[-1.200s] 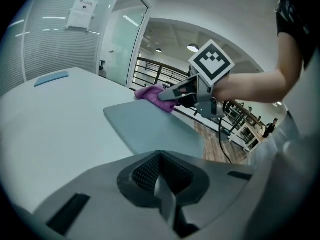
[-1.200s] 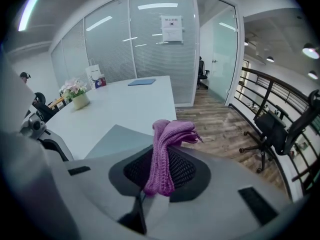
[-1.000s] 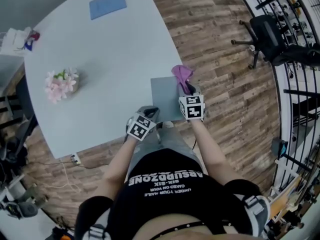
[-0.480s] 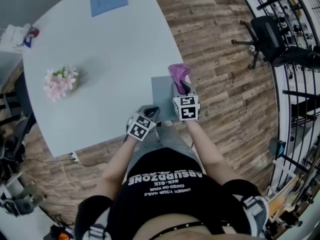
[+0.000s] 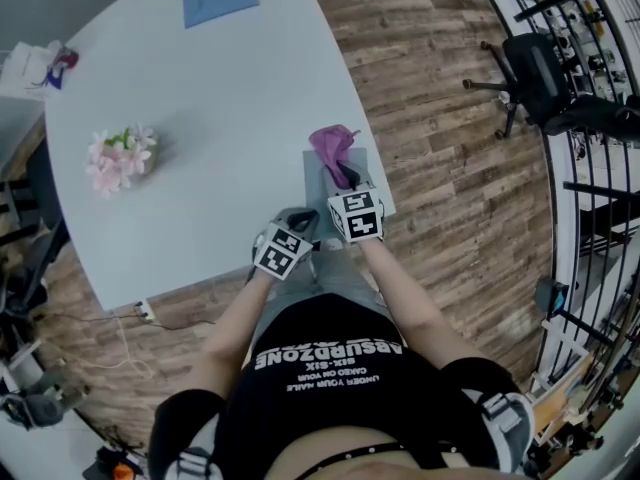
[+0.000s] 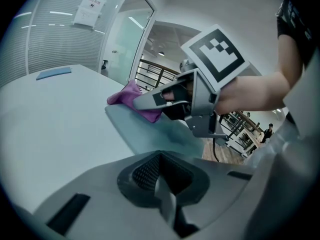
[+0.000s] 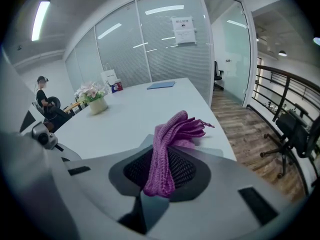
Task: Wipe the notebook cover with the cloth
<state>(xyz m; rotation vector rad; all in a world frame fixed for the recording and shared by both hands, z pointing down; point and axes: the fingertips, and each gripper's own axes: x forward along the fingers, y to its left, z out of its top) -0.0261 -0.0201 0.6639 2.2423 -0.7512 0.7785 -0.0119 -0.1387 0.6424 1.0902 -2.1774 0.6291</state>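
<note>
A grey-blue notebook (image 5: 372,181) lies flat at the near right edge of the pale table (image 5: 200,98). My right gripper (image 5: 342,176) is over its cover, shut on a purple knitted cloth (image 5: 330,146) whose loose end rests on the notebook's far left part. In the right gripper view the cloth (image 7: 170,144) runs out from between the jaws. My left gripper (image 5: 302,225) sits at the notebook's near left corner. In the left gripper view its jaws are shut, seemingly on the notebook's (image 6: 150,134) near edge, and the right gripper (image 6: 145,101) and cloth (image 6: 131,95) show beyond.
A pot of pink flowers (image 5: 120,161) stands at the table's left. A blue sheet (image 5: 220,0) lies at its far end, and a white bag (image 5: 35,73) at the far left corner. An office chair (image 5: 540,68) and a railing are on the wood floor to the right.
My right gripper has slid left across the notebook cover, dragging the purple cloth with it. The left gripper and the notebook have stayed in place.
</note>
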